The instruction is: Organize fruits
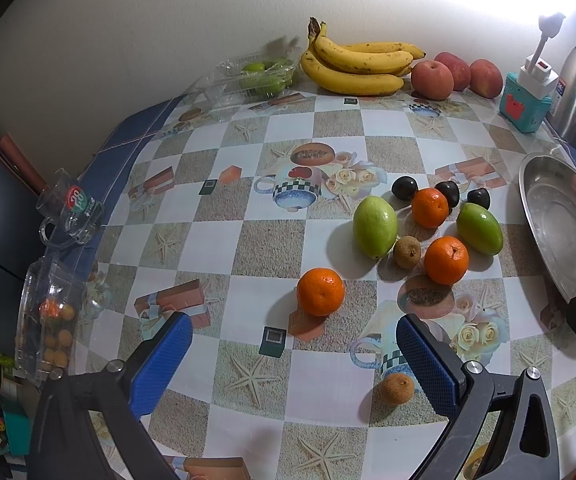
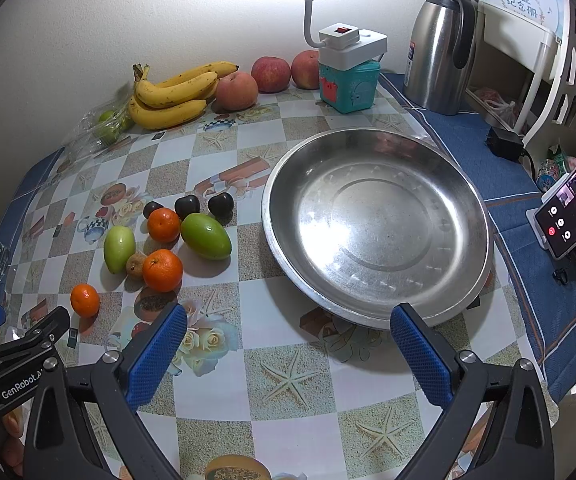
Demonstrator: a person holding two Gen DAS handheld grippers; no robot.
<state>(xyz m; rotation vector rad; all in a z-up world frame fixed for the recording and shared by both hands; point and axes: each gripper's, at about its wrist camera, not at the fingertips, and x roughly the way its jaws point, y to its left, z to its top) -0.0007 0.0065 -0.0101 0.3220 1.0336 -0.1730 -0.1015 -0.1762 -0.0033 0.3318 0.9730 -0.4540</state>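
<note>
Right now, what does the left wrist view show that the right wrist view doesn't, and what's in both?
Only the left wrist view shows the clear box of small orange fruits at the table's left edge and the small brown fruit beside the open left tool.

Only the right wrist view shows the phone on its stand, the white shelf, and the whole steel pan, behind the open right tool.

Both show the bananas, apples, three oranges, two green fruits and the steel jug.

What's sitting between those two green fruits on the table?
Between the two green fruits sit two oranges and a small brown fruit. The left wrist view shows it best.
</note>
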